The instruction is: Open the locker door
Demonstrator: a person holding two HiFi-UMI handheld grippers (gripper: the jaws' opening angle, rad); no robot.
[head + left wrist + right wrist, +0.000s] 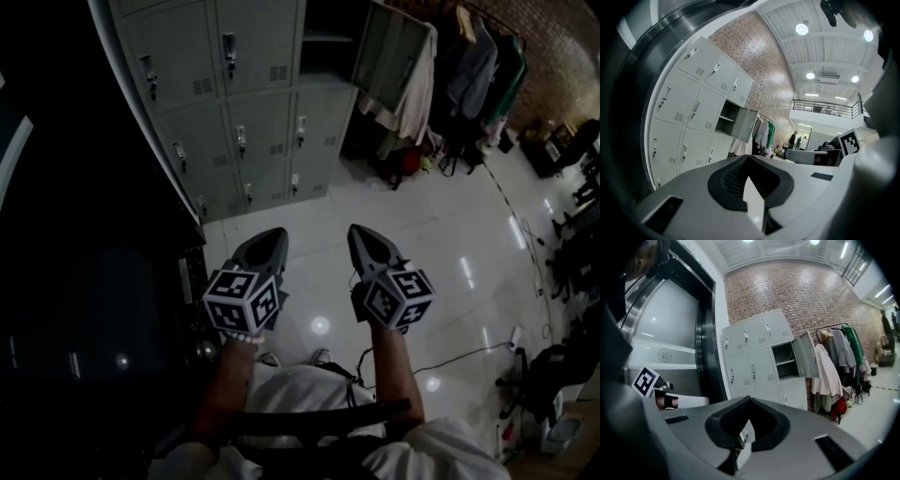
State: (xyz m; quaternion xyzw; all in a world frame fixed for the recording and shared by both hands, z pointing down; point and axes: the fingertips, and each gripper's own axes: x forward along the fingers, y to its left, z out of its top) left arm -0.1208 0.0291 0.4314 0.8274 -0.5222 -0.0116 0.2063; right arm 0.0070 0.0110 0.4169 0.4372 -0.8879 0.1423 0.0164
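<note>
A bank of grey lockers point(234, 112) stands against the brick wall ahead, several steps away across the glossy floor. Most doors are closed, each with a small handle. One upper door point(392, 52) at the bank's right end hangs open, also seen in the left gripper view point(744, 123) and the right gripper view point(806, 355). My left gripper point(267, 239) and right gripper point(361, 234) are held side by side at waist height, both pointing toward the lockers. Both are shut with nothing between the jaws, and far from any door. The jaw tips point(749, 157) point(750, 398) meet in each gripper view.
A clothes rack with hanging coats point(469, 66) stands right of the lockers. A dark steel door frame point(703, 348) runs along the left. Chairs point(572, 253) and a floor cable point(469, 354) lie to the right. People point(792, 139) stand far off.
</note>
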